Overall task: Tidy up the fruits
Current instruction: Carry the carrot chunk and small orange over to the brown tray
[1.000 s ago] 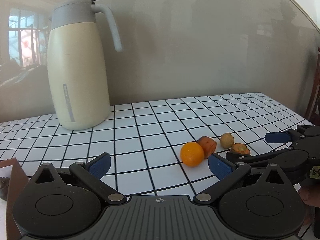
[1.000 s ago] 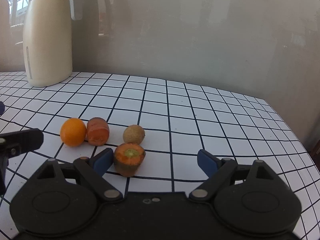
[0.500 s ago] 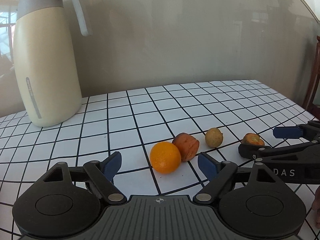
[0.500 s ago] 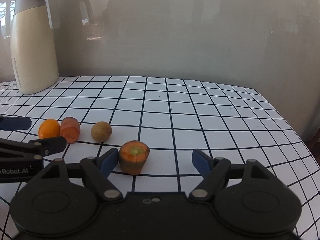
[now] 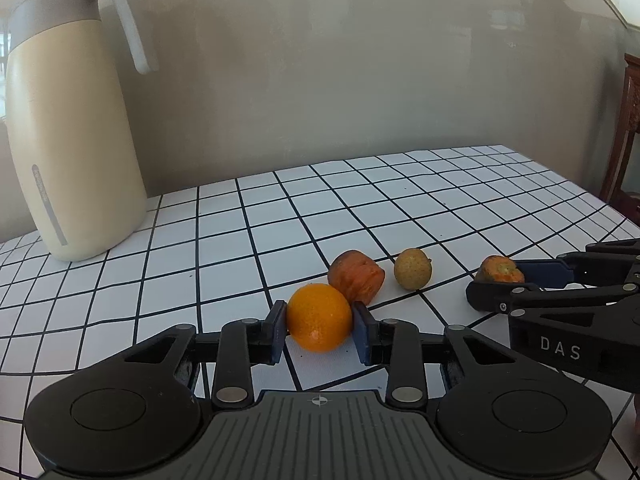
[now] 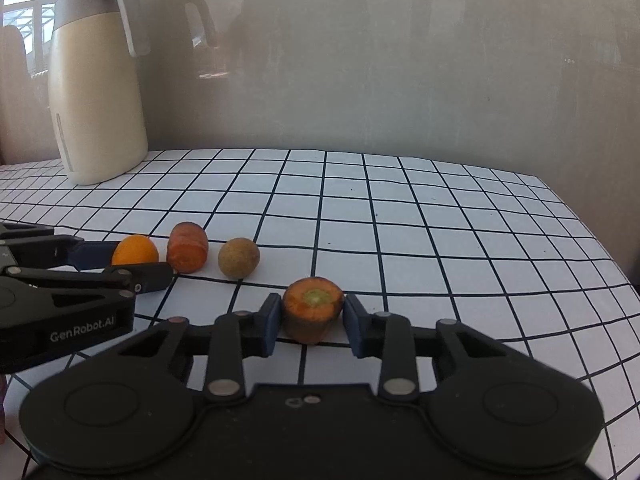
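An orange (image 5: 319, 317) sits on the white grid table (image 5: 248, 240) between the blue pads of my left gripper (image 5: 319, 330), which is shut on it. Behind it lie a carrot piece (image 5: 355, 276) and a small brownish-green fruit (image 5: 413, 268). My right gripper (image 6: 311, 318) is shut on a carrot stub (image 6: 312, 309) with its cut face up. In the right wrist view the orange (image 6: 135, 251), the carrot piece (image 6: 187, 247) and the small fruit (image 6: 239, 257) lie to the left in a row. The stub (image 5: 499, 269) also shows in the left wrist view.
A tall cream thermos jug (image 5: 72, 136) stands at the back left against the wall; it also shows in the right wrist view (image 6: 98, 92). The table's right edge (image 6: 600, 240) drops off. A wooden chair (image 5: 626, 136) stands beyond the right edge.
Both grippers moved forward and closed: the left one onto the orange, the right one onto the carrot stub. Both were open half a second ago.
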`<state>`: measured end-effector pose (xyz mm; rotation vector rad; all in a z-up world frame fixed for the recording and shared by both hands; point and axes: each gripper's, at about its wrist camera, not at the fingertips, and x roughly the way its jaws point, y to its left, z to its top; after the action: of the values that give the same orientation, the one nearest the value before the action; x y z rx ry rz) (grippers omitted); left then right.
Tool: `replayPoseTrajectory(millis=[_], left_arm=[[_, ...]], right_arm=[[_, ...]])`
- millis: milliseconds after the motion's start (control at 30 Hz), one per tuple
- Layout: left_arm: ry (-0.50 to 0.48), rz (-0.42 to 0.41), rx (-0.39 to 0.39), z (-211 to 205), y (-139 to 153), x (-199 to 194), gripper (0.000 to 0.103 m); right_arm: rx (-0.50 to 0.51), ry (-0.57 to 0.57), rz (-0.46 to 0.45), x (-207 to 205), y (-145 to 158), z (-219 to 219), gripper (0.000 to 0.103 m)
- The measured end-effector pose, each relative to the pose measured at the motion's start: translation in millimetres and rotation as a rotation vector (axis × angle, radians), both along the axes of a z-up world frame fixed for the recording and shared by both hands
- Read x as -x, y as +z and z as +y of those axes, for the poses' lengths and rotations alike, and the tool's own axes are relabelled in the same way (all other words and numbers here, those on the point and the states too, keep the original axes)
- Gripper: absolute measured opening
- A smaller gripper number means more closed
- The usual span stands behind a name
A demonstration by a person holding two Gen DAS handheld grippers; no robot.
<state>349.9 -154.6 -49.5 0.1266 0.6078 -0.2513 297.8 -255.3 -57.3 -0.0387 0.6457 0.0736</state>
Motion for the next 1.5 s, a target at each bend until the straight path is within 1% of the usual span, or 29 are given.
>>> replayPoseTrajectory(millis=[133, 267, 467, 600, 767, 933, 1100, 1367, 1500], left_arm=[[0.014, 0.007, 0.019, 6.9, 0.8, -0.4, 0.035], [0.015, -0.019, 0.008, 5.5, 2.6, 3.5, 0.035], [0.014, -0.026, 0.001, 12.3, 6.6, 18.4, 0.035], [0.024, -0.054, 0.008, 19.7, 14.9, 34.9, 0.035], [0.031, -0.079, 0.026, 26.3, 27.0, 59.0, 0.035], [0.033, -0.086, 0.039, 31.6, 33.0, 85.1, 0.035], [0.03, -0.089, 0.044, 37.3, 39.4, 103.3, 0.035], [0.034, -0.107, 0.034, 49.8, 48.8, 135.0, 0.035], [0.032, -0.14, 0.016, 57.0, 61.0, 155.7, 0.035]], right_arm=[[-0.004, -0.001, 0.0, -0.8, -0.5, -0.3, 0.025], [-0.005, 0.002, -0.002, 1.0, 1.3, -2.5, 0.025], [-0.016, -0.013, -0.03, 11.6, 13.0, -7.8, 0.025], [-0.034, -0.016, -0.047, 22.0, 21.9, -5.7, 0.025], [-0.028, 0.003, -0.076, 39.9, 35.8, 8.1, 0.025], [-0.034, 0.009, -0.097, 58.7, 47.4, 15.5, 0.025], [-0.038, 0.013, -0.107, 81.3, 52.7, 18.5, 0.025], [-0.034, 0.023, -0.121, 112.6, 63.2, 26.2, 0.025], [-0.035, 0.041, -0.139, 126.0, 71.3, 36.1, 0.025]])
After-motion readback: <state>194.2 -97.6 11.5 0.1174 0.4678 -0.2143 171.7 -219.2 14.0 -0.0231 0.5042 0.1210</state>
